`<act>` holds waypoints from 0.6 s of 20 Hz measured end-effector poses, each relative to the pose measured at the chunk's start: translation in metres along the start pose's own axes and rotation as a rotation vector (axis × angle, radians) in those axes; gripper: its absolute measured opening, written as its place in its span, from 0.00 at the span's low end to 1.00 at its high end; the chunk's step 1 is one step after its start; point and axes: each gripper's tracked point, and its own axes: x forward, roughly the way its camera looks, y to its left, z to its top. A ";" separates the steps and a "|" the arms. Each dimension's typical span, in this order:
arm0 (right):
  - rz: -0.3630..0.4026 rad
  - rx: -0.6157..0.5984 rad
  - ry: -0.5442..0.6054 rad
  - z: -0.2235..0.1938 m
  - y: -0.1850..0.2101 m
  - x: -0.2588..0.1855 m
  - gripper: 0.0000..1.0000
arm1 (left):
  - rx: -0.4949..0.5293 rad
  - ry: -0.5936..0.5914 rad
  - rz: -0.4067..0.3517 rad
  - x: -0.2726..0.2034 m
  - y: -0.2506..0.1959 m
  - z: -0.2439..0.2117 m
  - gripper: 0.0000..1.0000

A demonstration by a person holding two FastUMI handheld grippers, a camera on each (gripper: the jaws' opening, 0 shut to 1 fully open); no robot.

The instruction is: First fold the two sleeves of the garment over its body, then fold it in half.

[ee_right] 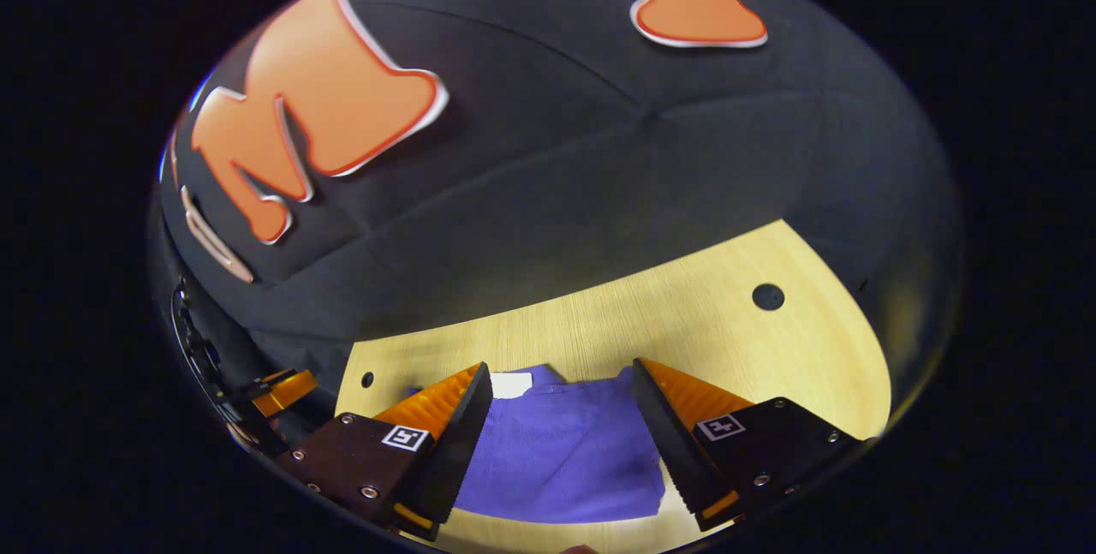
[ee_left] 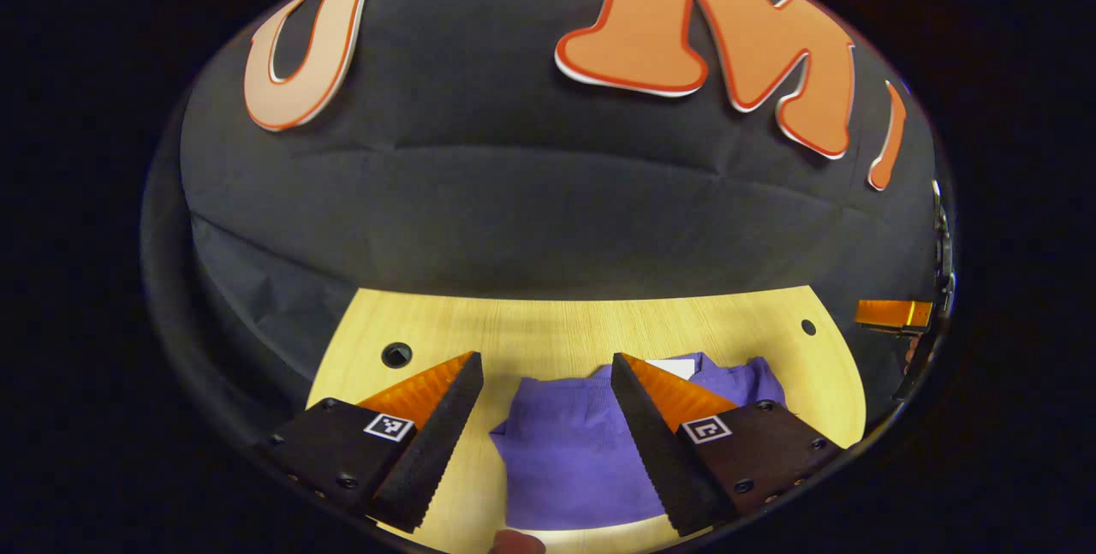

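Left gripper (ee_left: 546,404) spread above the folded purple garment (ee_left: 569,460), right gripper (ee_right: 561,413) likewise, gripping nothing. Could snag and unfold the bundle near the desk (ee_left: 556,331) front edge.

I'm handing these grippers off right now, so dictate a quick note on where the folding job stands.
Left gripper: open, holding nothing, above the table.
Right gripper: open, also free.
Purple garment lies on the wooden table as a compact bundle, with a white tag showing at its far edge.
Done, as far as it looks: no sleeve sticks out, so the sleeves seem folded in, and the piece may already be halved.
Left: check the fold is square and flatten it; the near edge is hidden behind the grippers, so I can't confirm it.
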 end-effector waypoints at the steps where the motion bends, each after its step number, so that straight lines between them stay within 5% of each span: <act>1: -0.007 -0.034 -0.017 0.000 0.006 -0.009 0.98 | 0.017 -0.025 -0.006 -0.010 -0.003 0.003 0.98; 12: -0.057 -0.185 -0.309 0.000 0.078 -0.123 0.97 | 0.055 -0.294 -0.113 -0.131 -0.037 0.021 0.98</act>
